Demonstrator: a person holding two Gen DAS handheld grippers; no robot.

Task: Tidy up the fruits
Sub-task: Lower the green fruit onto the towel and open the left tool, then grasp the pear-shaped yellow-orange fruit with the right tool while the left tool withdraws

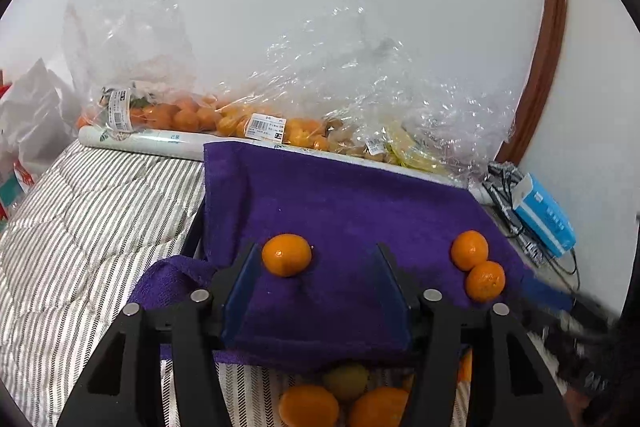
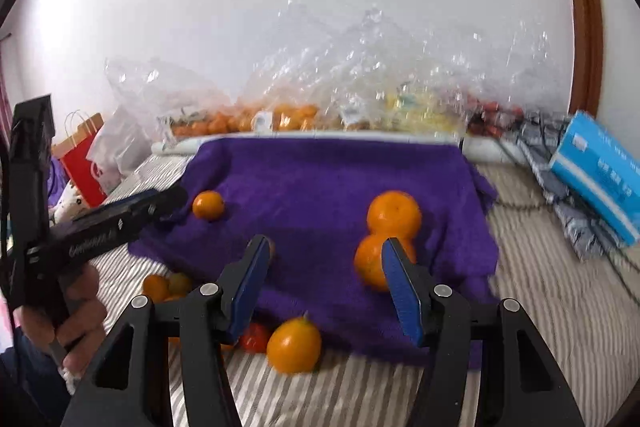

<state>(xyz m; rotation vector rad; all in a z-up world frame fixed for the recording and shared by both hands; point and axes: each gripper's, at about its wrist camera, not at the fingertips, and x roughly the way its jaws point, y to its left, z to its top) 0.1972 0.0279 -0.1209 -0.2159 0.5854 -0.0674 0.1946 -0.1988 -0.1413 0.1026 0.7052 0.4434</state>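
A: Left gripper (image 1: 314, 269) – jaws part open, nothing btwn the pads, just bare purple towel (image 1: 340, 195). Right gripper (image 2: 326, 273) same: part open, empty, hanging over the towel's front w/ one pad in front of the near orange (image 2: 370, 261).

B: Big stuff first?

A: Striped bedding (image 1: 92, 211) under everything, one purple towel draped over some raised thing, clear produce bags (image 1: 280, 99) along the wall w/ a white roll (image 1: 160, 141) in front of them, blue box (image 1: 546, 215) off to the right.

B: Which step?

A: Looks like laying loose oranges out on the towel. Three up there: lone orange (image 1: 286, 254) just past the left jaw tip, far orange (image 1: 469, 250) touching the near one.

B: Next?

A: Prob. fetch another from the loose fruit (image 1: 340, 397) on the bedding below the towel's front edge. Calls for dipping a gripper down, straddling one fruit, closing gently – round, they'll roll.

B: Count down there?

A: Left view: three orange, one greenish. Right view is smeared, but there's maybe a red one (image 2: 256, 337) too. Bag contents – can't count.

B: Person?

A: One hand (image 2: 70, 319) seen, holding the left tool's handle.
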